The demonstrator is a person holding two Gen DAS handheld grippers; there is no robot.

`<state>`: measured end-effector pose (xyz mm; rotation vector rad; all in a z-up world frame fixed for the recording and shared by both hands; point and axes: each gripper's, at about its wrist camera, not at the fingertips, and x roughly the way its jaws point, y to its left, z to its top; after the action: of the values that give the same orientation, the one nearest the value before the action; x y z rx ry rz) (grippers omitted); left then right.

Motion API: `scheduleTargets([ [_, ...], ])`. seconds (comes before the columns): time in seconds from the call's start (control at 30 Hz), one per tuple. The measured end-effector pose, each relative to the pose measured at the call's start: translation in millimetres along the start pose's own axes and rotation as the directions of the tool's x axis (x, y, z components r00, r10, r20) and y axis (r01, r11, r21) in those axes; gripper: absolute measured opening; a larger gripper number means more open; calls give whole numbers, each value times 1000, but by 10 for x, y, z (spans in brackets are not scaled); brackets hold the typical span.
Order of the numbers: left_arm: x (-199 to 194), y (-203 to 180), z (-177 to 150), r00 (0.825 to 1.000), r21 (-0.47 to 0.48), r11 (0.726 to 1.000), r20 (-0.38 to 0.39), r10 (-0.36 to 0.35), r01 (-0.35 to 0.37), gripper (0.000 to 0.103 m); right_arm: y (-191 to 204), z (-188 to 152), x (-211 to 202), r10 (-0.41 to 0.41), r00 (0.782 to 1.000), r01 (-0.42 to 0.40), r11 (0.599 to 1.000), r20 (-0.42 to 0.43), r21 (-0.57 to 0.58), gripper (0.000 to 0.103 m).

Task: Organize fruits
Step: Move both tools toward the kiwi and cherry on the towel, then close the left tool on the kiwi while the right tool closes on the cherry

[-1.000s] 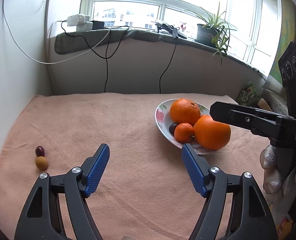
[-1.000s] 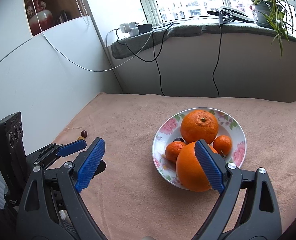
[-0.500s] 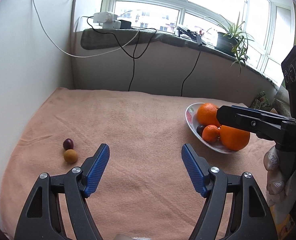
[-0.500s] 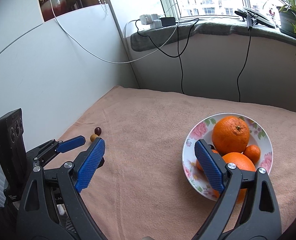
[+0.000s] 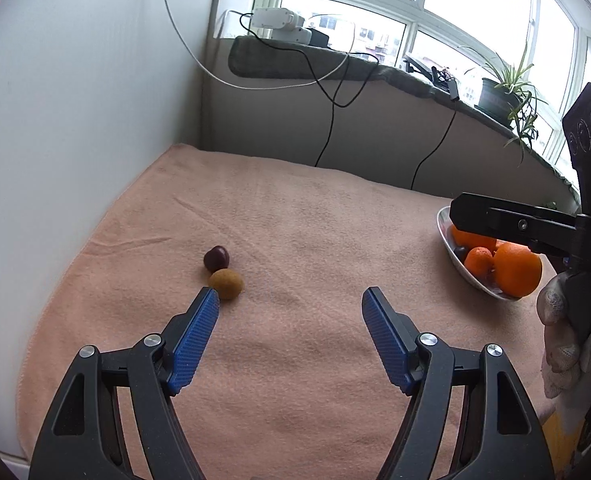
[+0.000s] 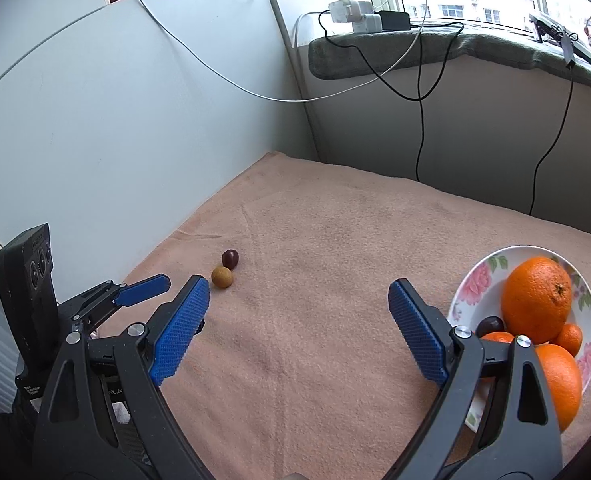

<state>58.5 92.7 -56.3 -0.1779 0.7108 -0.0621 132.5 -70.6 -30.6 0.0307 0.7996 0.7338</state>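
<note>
A small dark red fruit [image 5: 216,258] and a small yellow-brown fruit [image 5: 226,284] lie touching on the pink cloth, just ahead of my left gripper's left finger. My left gripper [image 5: 290,299] is open and empty above the cloth. A floral bowl [image 6: 471,284] at the right holds two big oranges [image 6: 535,300], small tangerines [image 6: 570,338] and a dark fruit [image 6: 490,325]. My right gripper [image 6: 298,291] is open and empty, its right finger next to the bowl. Both small fruits also show in the right wrist view [image 6: 222,277].
A white wall panel [image 5: 75,120] borders the cloth on the left. A low wall with hanging black cables [image 5: 327,132] stands behind. The windowsill holds a power strip [image 5: 279,20] and a potted plant [image 5: 503,92]. The bowl also shows in the left wrist view [image 5: 455,260].
Both grippers have swung left. The two small fruits now sit nearer the left gripper's fingers, and the bowl has slid to the right edge of both views. Both stay open.
</note>
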Motion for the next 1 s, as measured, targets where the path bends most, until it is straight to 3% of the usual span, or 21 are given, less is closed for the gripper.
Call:
scheduleTargets([
  [0.13, 59, 198, -42, 1000, -38, 999, -17, 17, -17, 74, 83, 78, 248, 39, 999, -39, 999, -36, -1, 93],
  [0.27, 123, 342, -63, 999, -67, 997, -33, 21, -23, 67, 136, 139, 515, 100, 992, -99, 995, -80, 22, 92],
  [0.57, 311, 515, -48, 998, -125, 992, -66, -12, 4, 50, 276, 262, 1126, 209, 957, -196, 977, -202, 85, 60],
  [0.7, 382, 533, -25, 997, -133, 991, -77, -22, 11, 47, 289, 267, 1353, 243, 940, -218, 968, -242, 123, 58],
  [1.0, 568, 611, 37, 994, -163, 986, -103, -46, 29, 42, 369, 229, 1720, 264, 918, -227, 962, -297, 154, 41],
])
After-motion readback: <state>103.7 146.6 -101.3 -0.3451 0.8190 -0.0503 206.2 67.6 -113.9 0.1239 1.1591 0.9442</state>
